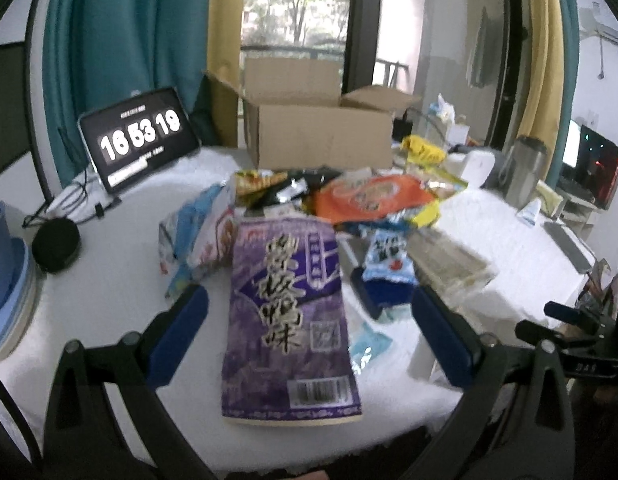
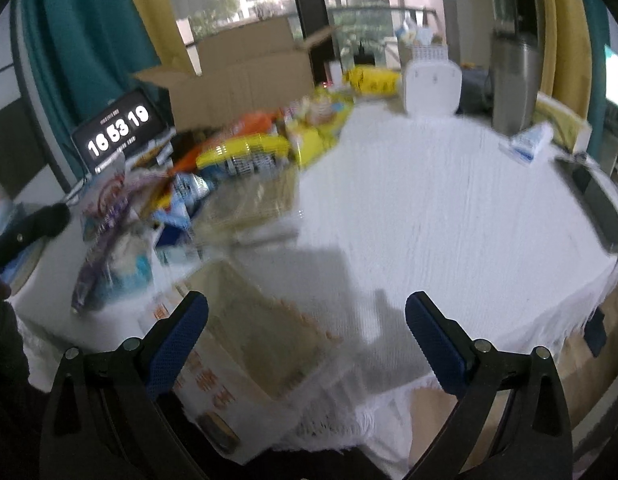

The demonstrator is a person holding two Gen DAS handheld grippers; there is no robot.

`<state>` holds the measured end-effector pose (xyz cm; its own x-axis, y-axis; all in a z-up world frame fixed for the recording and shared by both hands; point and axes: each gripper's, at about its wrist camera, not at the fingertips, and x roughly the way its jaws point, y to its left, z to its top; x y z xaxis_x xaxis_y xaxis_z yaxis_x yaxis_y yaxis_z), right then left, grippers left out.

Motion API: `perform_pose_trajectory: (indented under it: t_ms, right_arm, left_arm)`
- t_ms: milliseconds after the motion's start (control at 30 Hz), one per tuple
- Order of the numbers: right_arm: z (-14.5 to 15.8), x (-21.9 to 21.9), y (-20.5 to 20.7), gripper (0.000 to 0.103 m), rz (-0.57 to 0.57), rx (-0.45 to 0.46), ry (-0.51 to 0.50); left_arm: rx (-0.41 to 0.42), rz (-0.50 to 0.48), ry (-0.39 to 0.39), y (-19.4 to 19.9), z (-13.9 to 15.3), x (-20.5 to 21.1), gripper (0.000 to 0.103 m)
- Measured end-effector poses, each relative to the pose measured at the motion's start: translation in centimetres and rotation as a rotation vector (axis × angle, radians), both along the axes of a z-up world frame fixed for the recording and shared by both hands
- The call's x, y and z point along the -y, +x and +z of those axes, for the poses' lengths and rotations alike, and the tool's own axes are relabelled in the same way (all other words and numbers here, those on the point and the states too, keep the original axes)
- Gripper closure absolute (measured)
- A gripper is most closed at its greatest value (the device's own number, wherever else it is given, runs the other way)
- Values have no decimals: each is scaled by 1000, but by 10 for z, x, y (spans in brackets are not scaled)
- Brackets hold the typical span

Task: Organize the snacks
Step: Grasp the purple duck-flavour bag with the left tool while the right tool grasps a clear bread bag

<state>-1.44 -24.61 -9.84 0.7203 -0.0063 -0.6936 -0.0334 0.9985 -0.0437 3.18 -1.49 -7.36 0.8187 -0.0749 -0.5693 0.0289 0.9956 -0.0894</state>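
Observation:
A purple snack bag with large characters lies flat on the white table, between the spread fingers of my left gripper, which is open. Behind it sits a heap of snack packets: an orange bag, a light blue bag and a small blue-white packet. An open cardboard box stands at the back. My right gripper is open above the table's near edge, with a white snack box by its left finger. The snack heap and the cardboard box appear blurred at upper left.
A tablet showing a clock leans at back left beside a black round puck and cables. A blue container stands at far left. A white appliance, a steel flask and a tissue pack sit at right.

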Motion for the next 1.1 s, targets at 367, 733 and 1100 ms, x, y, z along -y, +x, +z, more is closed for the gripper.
perform_pose_trajectory:
  t_ms: [367, 733, 1100]
  right_arm:
    - [-25, -21, 7, 6, 86, -59, -18]
    - [-26, -59, 18, 53, 196, -5, -129]
    - [-8, -48, 39, 78, 219, 61, -151]
  left_arm:
    - [-83, 8, -4, 15, -20, -4, 1]
    - [-153, 45, 4, 34, -37, -16, 1]
    - [-225, 29, -15, 68, -48, -17, 1]
